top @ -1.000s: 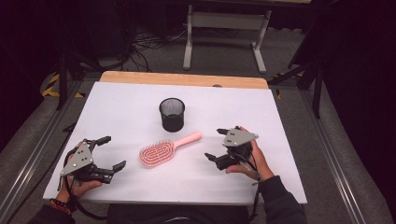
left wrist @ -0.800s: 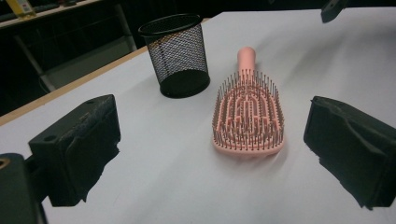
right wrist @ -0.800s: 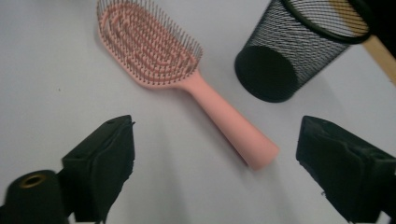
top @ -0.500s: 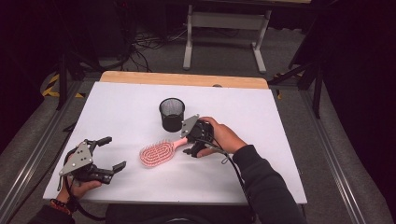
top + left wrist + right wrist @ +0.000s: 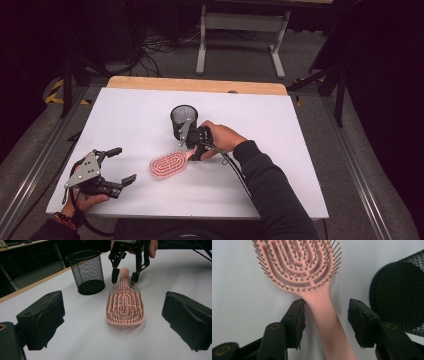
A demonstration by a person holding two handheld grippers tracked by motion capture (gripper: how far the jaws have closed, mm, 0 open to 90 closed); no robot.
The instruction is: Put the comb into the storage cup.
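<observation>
While its jaws have just been closing, the right gripper (image 5: 325, 322) straddles the brush (image 5: 167, 165) handle beside the cup (image 5: 183, 120), one pad touching, not clamped; light, rigid plastic, best gripped mid-handle. The left gripper (image 5: 116, 165) sits open, empty.

One pink hairbrush (image 5: 167, 165), one black mesh cup (image 5: 183, 120), two tongs: left (image 5: 119, 165), right (image 5: 191, 146).

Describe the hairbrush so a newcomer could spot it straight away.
On the white table, find the black mesh cup near the middle. Just in front lies the pink hairbrush, bristles up, its handle between the right gripper's fingers: the one pink thing there.
</observation>
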